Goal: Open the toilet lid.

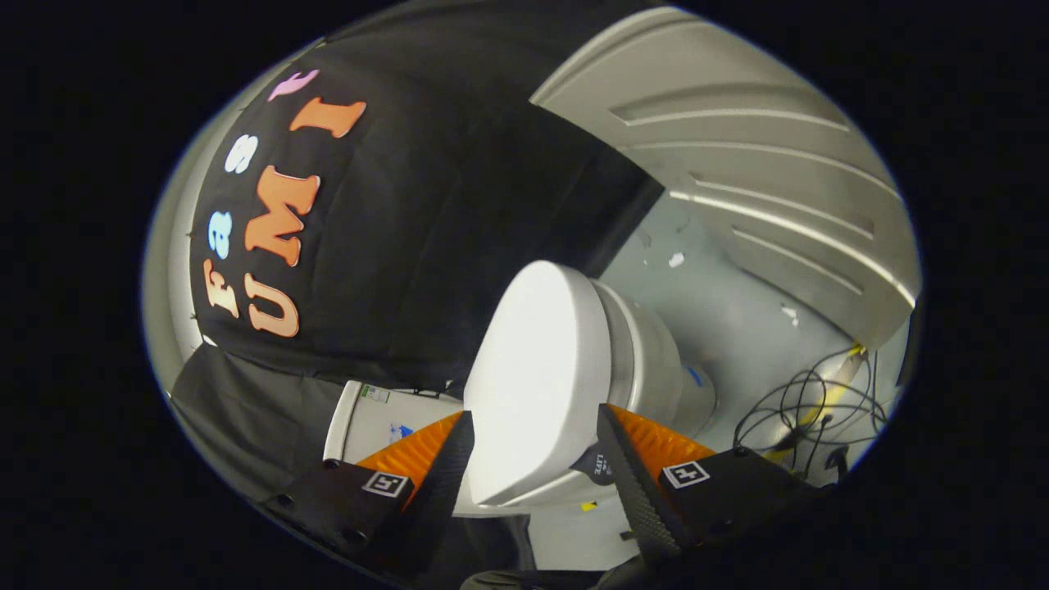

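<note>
The view is rolled on its side. The white toilet lid [533, 369] lies against the seat and bowl [651, 369], its top face turned toward the black cloth. The tank [369, 418] stands beside the lid's hinge end. My gripper [534, 422] is open, its fingers spread wide. One fingertip [459, 442] sits on the lid's top side and the other [610, 430] on the bowl side, so the lid's near edge is between them. I cannot tell whether either finger touches the lid.
Black cloth [426, 229] hangs behind the toilet. Past the bowl is grey floor [729, 311], with a tangle of dark and yellow cables [811, 410] on it. A ribbed grey wall panel [737, 147] rises beyond the floor.
</note>
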Available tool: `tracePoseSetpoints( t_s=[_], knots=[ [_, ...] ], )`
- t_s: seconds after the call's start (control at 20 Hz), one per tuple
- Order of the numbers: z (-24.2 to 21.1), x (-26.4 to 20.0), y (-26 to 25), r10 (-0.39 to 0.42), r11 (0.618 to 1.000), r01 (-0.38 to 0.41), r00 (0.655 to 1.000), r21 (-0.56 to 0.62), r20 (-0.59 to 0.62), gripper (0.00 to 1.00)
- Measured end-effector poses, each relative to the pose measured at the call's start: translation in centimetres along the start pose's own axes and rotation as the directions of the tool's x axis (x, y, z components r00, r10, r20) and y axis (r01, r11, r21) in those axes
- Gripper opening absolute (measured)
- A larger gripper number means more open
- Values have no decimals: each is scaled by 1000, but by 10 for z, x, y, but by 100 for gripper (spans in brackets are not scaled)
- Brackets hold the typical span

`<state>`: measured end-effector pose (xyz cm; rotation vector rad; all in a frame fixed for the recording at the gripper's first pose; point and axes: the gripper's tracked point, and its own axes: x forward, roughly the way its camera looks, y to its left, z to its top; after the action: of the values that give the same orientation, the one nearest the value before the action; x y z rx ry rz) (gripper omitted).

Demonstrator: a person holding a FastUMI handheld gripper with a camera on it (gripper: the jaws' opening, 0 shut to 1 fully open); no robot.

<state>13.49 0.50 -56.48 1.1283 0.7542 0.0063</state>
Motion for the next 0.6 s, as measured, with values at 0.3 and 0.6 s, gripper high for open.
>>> tracePoseSetpoints(
  t_s=[0.3,0.6],
  knots=[
    [56,3,23,16,997,-9,995,-70,100,96],
    [64,8,27,53,995,-41,989,-86,136,96]
  ],
)
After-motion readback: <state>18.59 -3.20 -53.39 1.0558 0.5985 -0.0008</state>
